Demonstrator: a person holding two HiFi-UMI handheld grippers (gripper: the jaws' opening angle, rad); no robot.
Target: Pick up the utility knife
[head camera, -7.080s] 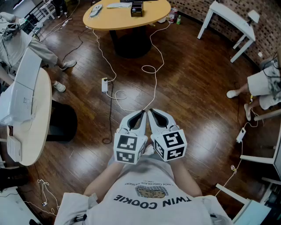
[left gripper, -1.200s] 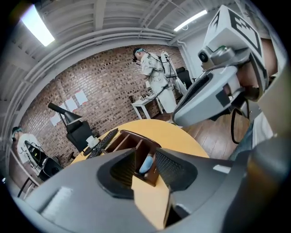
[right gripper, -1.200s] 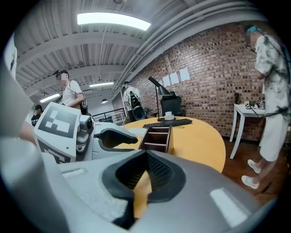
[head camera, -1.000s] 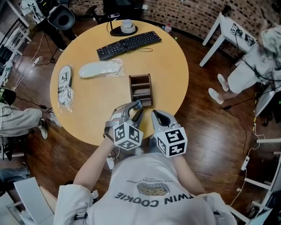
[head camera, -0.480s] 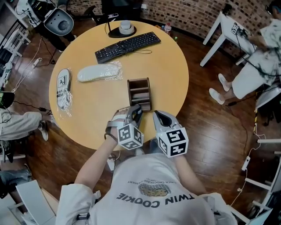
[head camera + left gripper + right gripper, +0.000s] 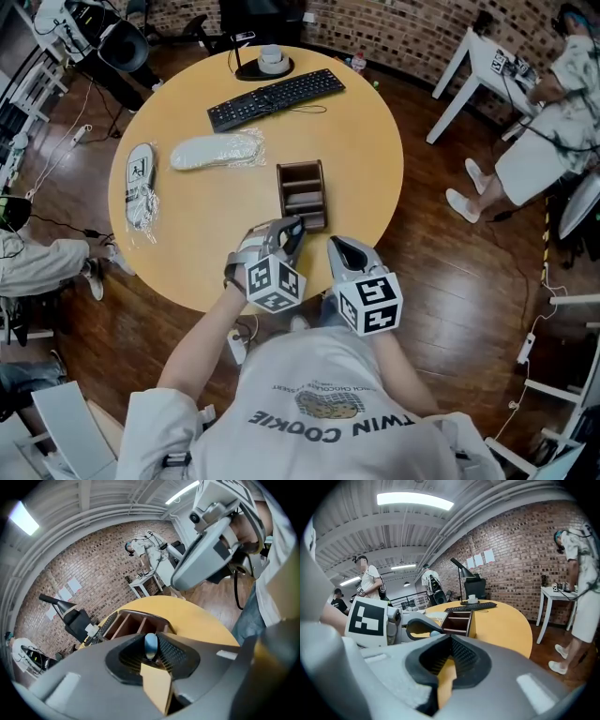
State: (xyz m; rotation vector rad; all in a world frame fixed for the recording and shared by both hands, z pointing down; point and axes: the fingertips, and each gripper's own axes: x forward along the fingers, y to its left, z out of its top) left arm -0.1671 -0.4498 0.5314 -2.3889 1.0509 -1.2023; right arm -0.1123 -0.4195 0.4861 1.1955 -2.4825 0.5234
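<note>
Both left gripper (image 6: 292,226) fingers just closed onto utility knife (image 6: 150,645), unseen in head view; right gripper's (image 6: 342,246) together

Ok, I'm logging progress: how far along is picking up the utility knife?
Done: the left tool is at the wooden organizer on the table. In hand: its jaws have just been closing, and a pale blue end, apparently the utility knife, is pinched between them. Left: the lift; nothing shows it clear of the table yet. The right tool is empty, jaws together.
</note>
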